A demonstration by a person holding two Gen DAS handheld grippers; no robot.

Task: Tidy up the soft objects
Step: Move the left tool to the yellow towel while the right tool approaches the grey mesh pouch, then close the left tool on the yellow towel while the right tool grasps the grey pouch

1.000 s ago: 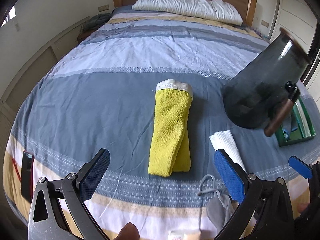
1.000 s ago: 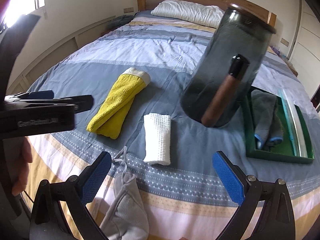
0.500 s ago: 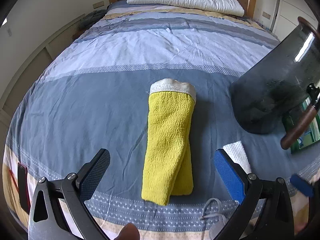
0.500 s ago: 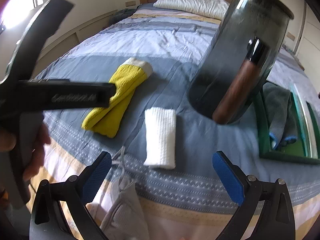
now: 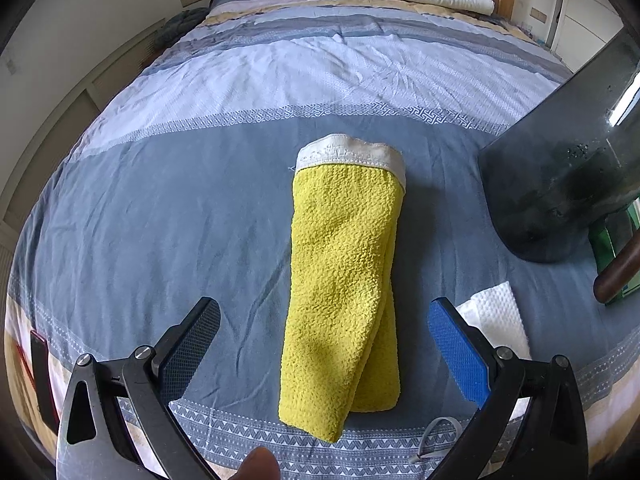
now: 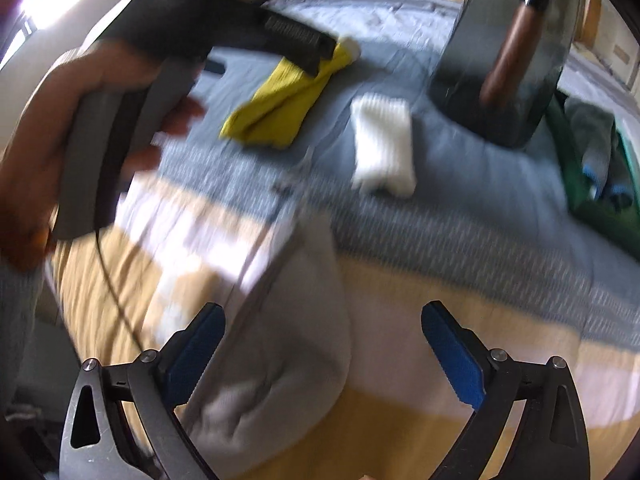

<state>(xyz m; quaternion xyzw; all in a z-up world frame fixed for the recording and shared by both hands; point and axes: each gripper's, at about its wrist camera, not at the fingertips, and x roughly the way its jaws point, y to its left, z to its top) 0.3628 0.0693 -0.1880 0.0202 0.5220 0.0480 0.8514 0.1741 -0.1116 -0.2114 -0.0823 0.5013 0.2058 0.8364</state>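
Reaching comes first: our left gripper [image 5: 324, 354], jaws wide and empty, straddles the folded yellow terry towel [image 5: 344, 292] on the striped bed [image 5: 160, 208]. Next we lower and close. Our right gripper [image 6: 323, 354] (blurred) seems open over a grey pouch [image 6: 288, 340].

left gripper [image 5: 324, 344] nearer yellow towel [image 5: 344, 280]; right gripper [image 6: 324, 352] lowered

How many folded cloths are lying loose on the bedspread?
2: a yellow towel mid-bed between the open left gripper fingers, and a white cloth to its right. More cloth sits in the green tray.
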